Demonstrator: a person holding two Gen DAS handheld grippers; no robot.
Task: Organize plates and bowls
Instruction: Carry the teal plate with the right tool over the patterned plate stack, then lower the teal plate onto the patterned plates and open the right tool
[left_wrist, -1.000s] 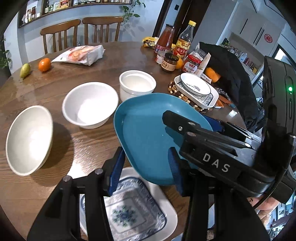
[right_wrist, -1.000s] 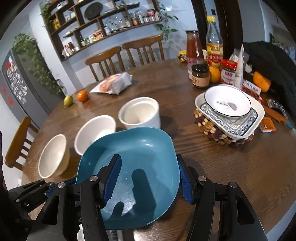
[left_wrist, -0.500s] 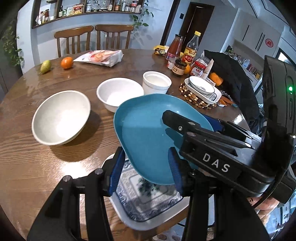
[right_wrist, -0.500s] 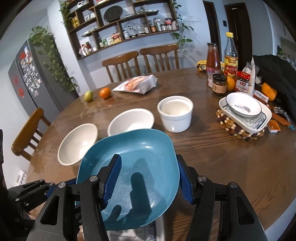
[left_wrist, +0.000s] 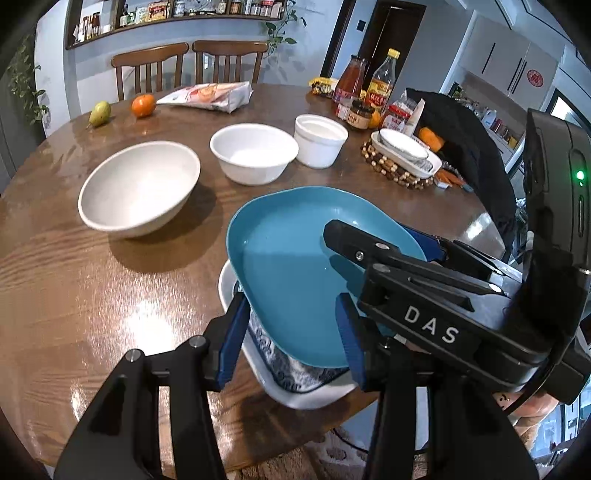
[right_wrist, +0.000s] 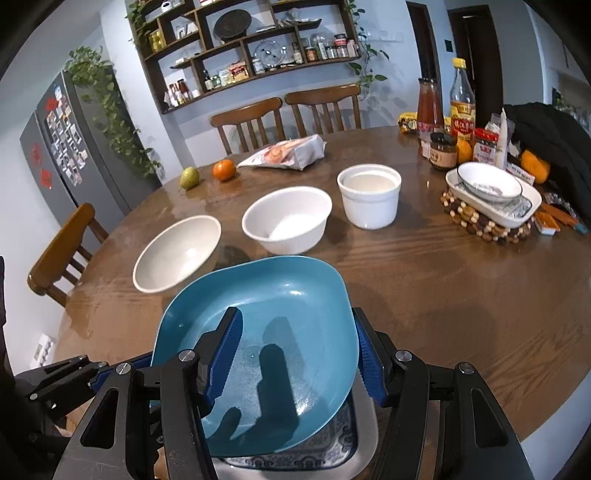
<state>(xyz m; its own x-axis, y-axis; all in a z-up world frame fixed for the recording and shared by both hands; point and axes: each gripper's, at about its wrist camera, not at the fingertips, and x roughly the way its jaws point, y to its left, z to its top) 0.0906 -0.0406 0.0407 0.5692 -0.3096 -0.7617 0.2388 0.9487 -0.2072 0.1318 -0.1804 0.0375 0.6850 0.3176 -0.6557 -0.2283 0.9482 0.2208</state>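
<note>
A teal square plate (left_wrist: 295, 266) (right_wrist: 273, 332) is held tilted just above a white, blue-patterned rectangular dish (left_wrist: 295, 384) (right_wrist: 306, 454) at the table's near edge. My left gripper (left_wrist: 291, 339) and my right gripper (right_wrist: 295, 354) each have their blue pads at opposite rims of the teal plate, jaws wide. Three white bowls stand beyond: a wide one (left_wrist: 140, 188) (right_wrist: 177, 254), a middle one (left_wrist: 255, 151) (right_wrist: 288, 218) and a straight-sided one (left_wrist: 320, 138) (right_wrist: 369, 199).
A white dish holding a small bowl (right_wrist: 487, 188) rests on a beaded trivet at the right. Sauce bottles and jars (right_wrist: 454, 122), a snack bag (right_wrist: 284, 153), an orange (right_wrist: 224, 170) and a pear (right_wrist: 189, 177) lie at the back. Chairs ring the round wooden table (right_wrist: 443, 280).
Both grippers with the teal plate have drawn back toward the near table edge, and the plate has come lower over the patterned dish.
</note>
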